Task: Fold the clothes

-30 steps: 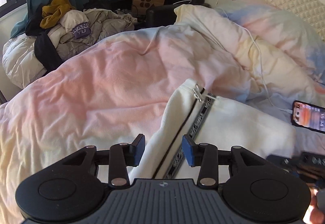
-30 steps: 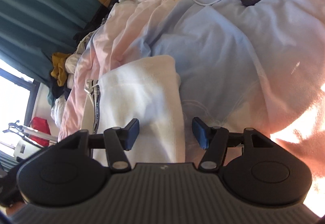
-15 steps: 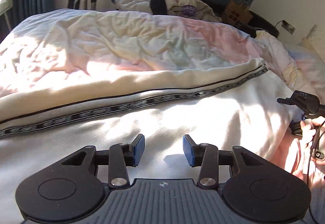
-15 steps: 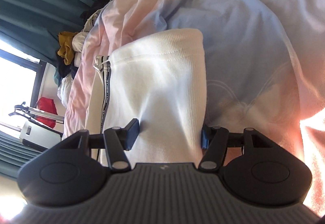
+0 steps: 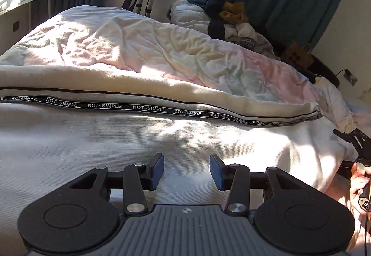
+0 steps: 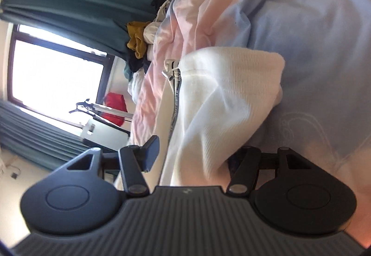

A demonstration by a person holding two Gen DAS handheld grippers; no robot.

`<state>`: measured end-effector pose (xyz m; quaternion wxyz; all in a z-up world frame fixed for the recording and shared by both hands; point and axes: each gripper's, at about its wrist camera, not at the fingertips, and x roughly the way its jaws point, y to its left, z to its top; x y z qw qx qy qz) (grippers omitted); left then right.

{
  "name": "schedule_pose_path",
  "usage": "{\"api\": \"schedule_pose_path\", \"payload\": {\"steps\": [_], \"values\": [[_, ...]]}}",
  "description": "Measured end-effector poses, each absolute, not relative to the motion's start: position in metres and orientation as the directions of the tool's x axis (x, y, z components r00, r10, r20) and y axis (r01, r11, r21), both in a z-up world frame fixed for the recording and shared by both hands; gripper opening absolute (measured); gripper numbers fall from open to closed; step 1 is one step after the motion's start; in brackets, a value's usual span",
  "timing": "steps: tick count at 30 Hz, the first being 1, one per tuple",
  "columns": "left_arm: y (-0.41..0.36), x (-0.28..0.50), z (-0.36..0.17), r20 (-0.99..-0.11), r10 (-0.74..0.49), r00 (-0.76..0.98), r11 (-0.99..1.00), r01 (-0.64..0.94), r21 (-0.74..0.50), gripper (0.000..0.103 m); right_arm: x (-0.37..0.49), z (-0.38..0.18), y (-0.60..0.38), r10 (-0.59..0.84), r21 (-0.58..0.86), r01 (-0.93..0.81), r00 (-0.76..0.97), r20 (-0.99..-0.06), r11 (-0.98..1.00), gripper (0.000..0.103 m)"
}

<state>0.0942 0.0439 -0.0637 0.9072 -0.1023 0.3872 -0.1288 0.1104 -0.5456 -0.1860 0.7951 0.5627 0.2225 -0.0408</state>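
"NOT-SIMPLE" repeats along zipper tape (image 5: 148, 108) of cream jacket (image 5: 116, 140), lying lengthwise left-right on bed (image 5: 139, 47). Left gripper (image 5: 186, 171) spread above fabric; right gripper (image 6: 197, 153) spread, jacket (image 6: 220, 93) bunched between.

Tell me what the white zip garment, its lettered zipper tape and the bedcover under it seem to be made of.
White garment: a soft ribbed knit, likely cotton, matte; fine parallel ribs show in the right wrist view.
Zipper tape: woven black band with white NOT-SIMPLE lettering, probably synthetic.
Bedcover: thin woven cloth, likely cotton, matte; it creases finely and is dyed in pale pink and blue.
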Motion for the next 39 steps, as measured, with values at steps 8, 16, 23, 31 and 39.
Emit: {"api": "schedule_pose_path", "payload": {"steps": [8,16,23,31,39], "values": [[0.049,0.12,-0.069,-0.688,-0.27,0.674,0.958,0.115,-0.263,0.045,0.122,-0.175,-0.534,0.06,0.778,0.41,0.867,-0.494,0.477,0.023],[0.054,0.13,-0.063,-0.684,-0.272,0.677,0.96,0.142,-0.242,0.045,0.105,-0.122,-0.506,-0.057,0.74,0.356,0.916,-0.397,0.571,0.017],[0.104,0.133,-0.03,-0.582,-0.269,0.768,0.938,0.071,-0.339,0.046,0.108,-0.041,-0.445,-0.088,0.564,0.248,0.951,-0.295,0.788,0.016],[0.149,0.129,-0.015,-0.536,-0.179,0.825,0.913,-0.063,-0.403,0.046,0.114,0.034,-0.311,0.054,0.345,0.004,0.986,-0.159,0.939,0.016],[0.179,0.107,-0.003,-0.455,-0.172,0.874,0.858,-0.094,-0.505,0.046,0.099,-0.008,-0.157,0.183,-0.04,-0.197,0.957,-0.225,0.98,0.015]]}}
